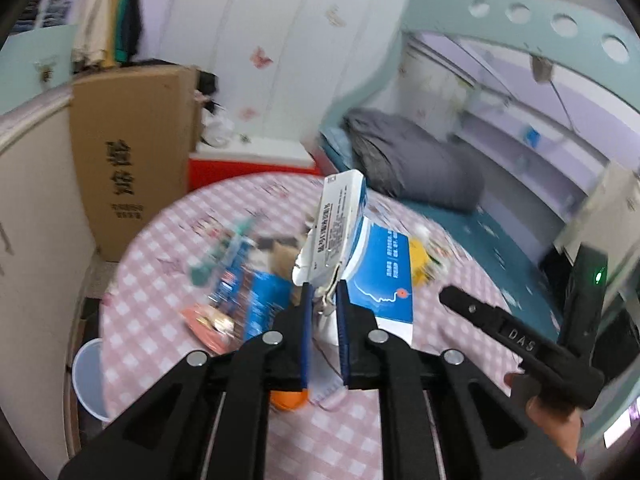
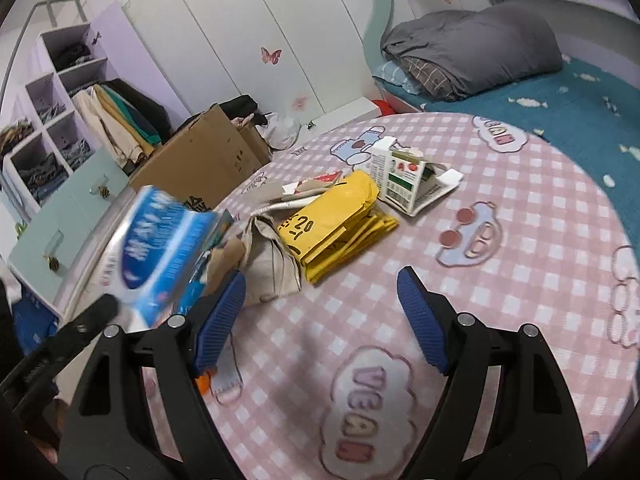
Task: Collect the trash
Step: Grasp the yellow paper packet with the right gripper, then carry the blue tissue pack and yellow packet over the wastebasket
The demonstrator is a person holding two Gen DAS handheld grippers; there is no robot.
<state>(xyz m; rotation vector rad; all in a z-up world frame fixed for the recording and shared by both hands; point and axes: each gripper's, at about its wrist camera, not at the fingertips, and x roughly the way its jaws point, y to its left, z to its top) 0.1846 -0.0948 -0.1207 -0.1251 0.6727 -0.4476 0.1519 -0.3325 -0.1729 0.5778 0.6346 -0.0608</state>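
My left gripper [image 1: 324,294] is shut on the torn flap of a white and blue medicine box [image 1: 340,224] and holds it up above the pink checked table [image 1: 160,308]. The same box [image 2: 168,248] shows blurred at the left of the right wrist view. My right gripper [image 2: 320,284] is open and empty over the table [image 2: 520,200]. Ahead of it lie a yellow folded bag [image 2: 340,228], a crumpled brown paper bag [image 2: 268,264] and an opened white carton [image 2: 408,180]. A blue flat box [image 1: 384,276] lies under the held box.
A white plastic bin [image 1: 90,380] stands by the table's left edge. A large cardboard box [image 1: 128,152] stands behind the table, and a bed with a grey duvet [image 2: 472,48] to the right. Blue packets and an orange wrapper [image 1: 208,328] lie at the left of the table.
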